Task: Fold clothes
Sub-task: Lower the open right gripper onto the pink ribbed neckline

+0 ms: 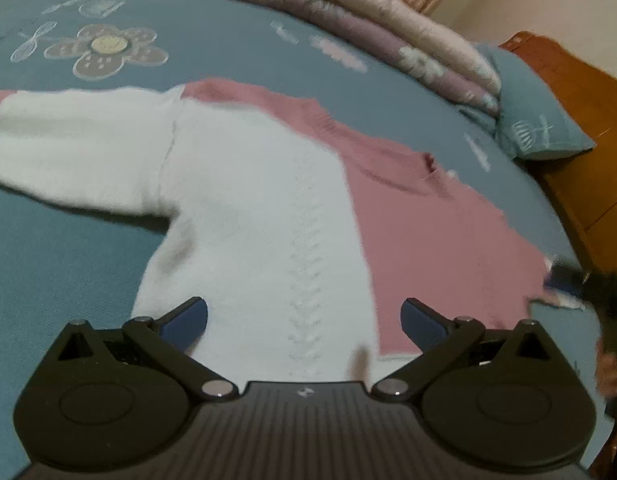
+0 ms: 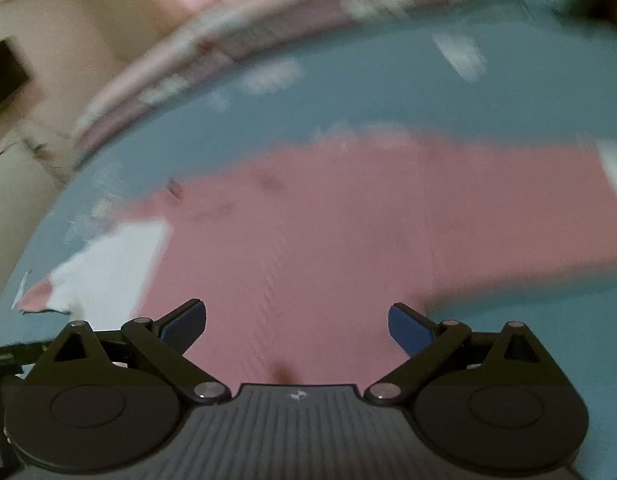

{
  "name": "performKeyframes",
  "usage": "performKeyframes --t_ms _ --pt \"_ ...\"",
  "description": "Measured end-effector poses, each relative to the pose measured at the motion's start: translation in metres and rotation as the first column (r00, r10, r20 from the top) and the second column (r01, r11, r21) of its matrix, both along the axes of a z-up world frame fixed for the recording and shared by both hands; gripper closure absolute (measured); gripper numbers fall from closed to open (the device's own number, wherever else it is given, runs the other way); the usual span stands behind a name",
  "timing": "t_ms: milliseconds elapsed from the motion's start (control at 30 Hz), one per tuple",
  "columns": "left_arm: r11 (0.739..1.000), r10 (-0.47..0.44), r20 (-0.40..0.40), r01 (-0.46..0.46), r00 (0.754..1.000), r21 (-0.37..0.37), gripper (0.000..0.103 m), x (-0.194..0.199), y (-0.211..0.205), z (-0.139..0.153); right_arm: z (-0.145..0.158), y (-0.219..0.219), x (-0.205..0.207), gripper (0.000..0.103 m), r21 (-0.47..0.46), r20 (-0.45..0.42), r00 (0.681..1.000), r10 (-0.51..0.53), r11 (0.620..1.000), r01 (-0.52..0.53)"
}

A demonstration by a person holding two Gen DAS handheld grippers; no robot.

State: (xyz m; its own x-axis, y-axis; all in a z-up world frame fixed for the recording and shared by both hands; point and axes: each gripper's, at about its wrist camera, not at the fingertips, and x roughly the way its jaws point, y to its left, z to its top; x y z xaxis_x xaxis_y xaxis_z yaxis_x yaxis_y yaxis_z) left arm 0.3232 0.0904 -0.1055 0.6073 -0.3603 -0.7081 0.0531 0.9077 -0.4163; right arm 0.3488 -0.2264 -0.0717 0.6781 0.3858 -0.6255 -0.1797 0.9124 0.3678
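- A knitted sweater, half white and half pink (image 1: 268, 200), lay spread flat on a blue-grey bedspread printed with pale flowers and whisks (image 1: 212, 44).
- In the left wrist view its white half faced the camera, a raised cable stitch running down it, and a white sleeve (image 1: 76, 140) stretched out to the left with a pink cuff at the picture's edge.
- The pink half (image 2: 328, 220) filled most of the right wrist view, which was badly blurred; a white patch with a pink tip (image 2: 104, 268) showed at its left side.
- The left gripper (image 1: 304, 322) hung just above the white half near the sweater's lower edge, its blue-padded fingers (image 1: 188, 320) wide apart and holding nothing.
- The right gripper (image 2: 296, 326) hung over the pink half, its fingers (image 2: 408, 330) likewise spread wide and empty.
- Whether either gripper touched the fabric could not be told.
- A folded quilt in pink, mauve and white florals (image 1: 348, 12) lay along the far side of the bed.
- A blue-grey pillow (image 1: 544, 120) rested beside an orange-brown wooden headboard (image 1: 580, 120).
- A cream wall (image 2: 48, 20) stood beyond the bed.
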Motion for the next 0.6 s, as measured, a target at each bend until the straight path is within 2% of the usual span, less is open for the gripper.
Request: performKeyframes --t_ms 100,167,233,333,467,600 --pt "1.000 -0.020 0.061 0.022 0.998 -0.019 0.001 -0.004 -0.004 0.008 0.040 0.039 0.024 0.006 -0.105 0.138 0.977 0.161 0.984 -0.147" --pt "0.999 -0.041 0.066 0.041 0.997 -0.004 0.001 -0.003 -0.006 0.008 0.055 0.075 0.049 0.026 -0.225 0.162 0.949 0.270 0.946 -0.231" --pt "0.999 -0.051 0.072 0.050 0.996 0.017 0.001 -0.003 -0.009 0.006 0.063 0.108 0.079 0.038 -0.340 0.134 0.923 0.359 0.892 -0.298" --pt "0.998 -0.065 0.069 0.064 0.995 0.026 0.001 0.001 -0.010 0.001 0.052 0.152 0.125 0.042 -0.449 0.081 0.894 0.441 0.817 -0.362" --pt "0.997 -0.081 0.045 0.080 0.996 0.013 0.001 0.006 -0.006 -0.009 0.018 0.181 0.180 0.047 -0.474 0.011 0.865 0.502 0.764 -0.438" --pt "0.996 -0.076 0.051 0.078 0.996 -0.033 0.001 0.007 0.003 -0.012 -0.017 0.207 0.216 0.055 -0.507 -0.050 0.852 0.521 0.722 -0.471"
